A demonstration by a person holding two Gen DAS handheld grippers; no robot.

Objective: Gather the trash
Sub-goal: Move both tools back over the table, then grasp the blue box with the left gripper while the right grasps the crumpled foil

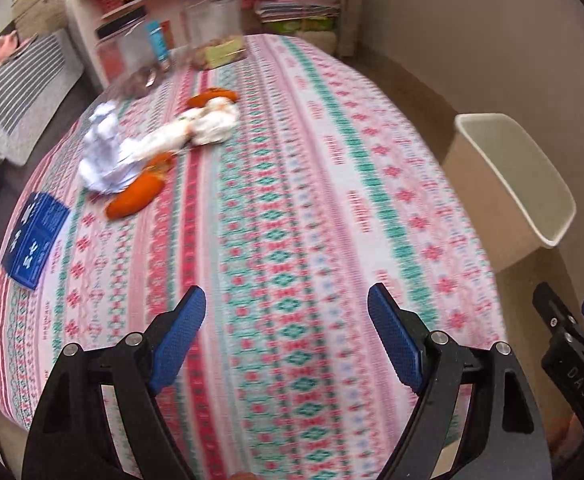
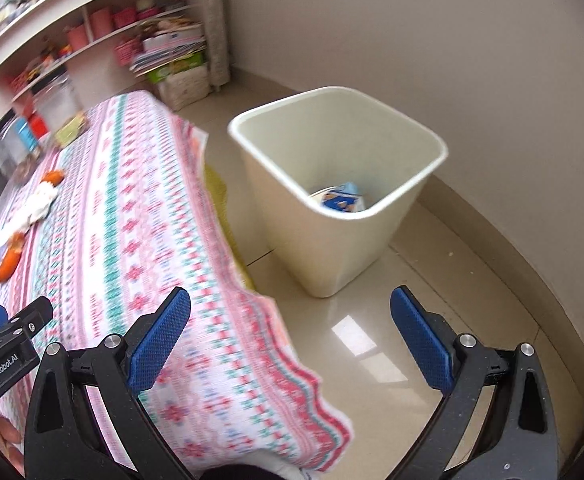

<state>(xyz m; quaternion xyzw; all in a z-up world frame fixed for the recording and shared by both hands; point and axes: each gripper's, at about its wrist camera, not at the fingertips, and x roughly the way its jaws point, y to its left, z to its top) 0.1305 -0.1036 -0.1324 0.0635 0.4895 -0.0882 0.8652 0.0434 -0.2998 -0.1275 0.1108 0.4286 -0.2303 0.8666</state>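
Two grippers here, both with jaws spread wide and nothing between them. Left gripper [image 1: 286,306] hangs over the near half of the worktop [image 1: 292,208], which is just bare patterned cloth in front of the pads, so lots of free space. Right gripper [image 2: 290,306] sits off the worktop's right edge: its left finger is over the drooping corner of the tablecloth [image 2: 227,364], its right finger over shiny floor tile [image 2: 372,320].

Straight ahead of the right one stands one cream trash bin [image 2: 332,216], on the floor just beside the worktop's right edge and near the wall. Something blue and white [image 2: 342,200] already lies in the bottom of it.

The remaining trash is bunched at the far left of the worktop, well away from both grippers: two orange peel pieces [image 1: 133,198] that I can count for sure (maybe a third scrap, too blurry), one crumpled white wad [image 1: 215,122], one bluish-white crumpled wrapper [image 1: 103,156], and one flat dark blue packet [image 1: 35,236] right at the left edge. Two clear jars [image 1: 211,20] stand at the far edge in front of a shelf [image 2: 91,20].
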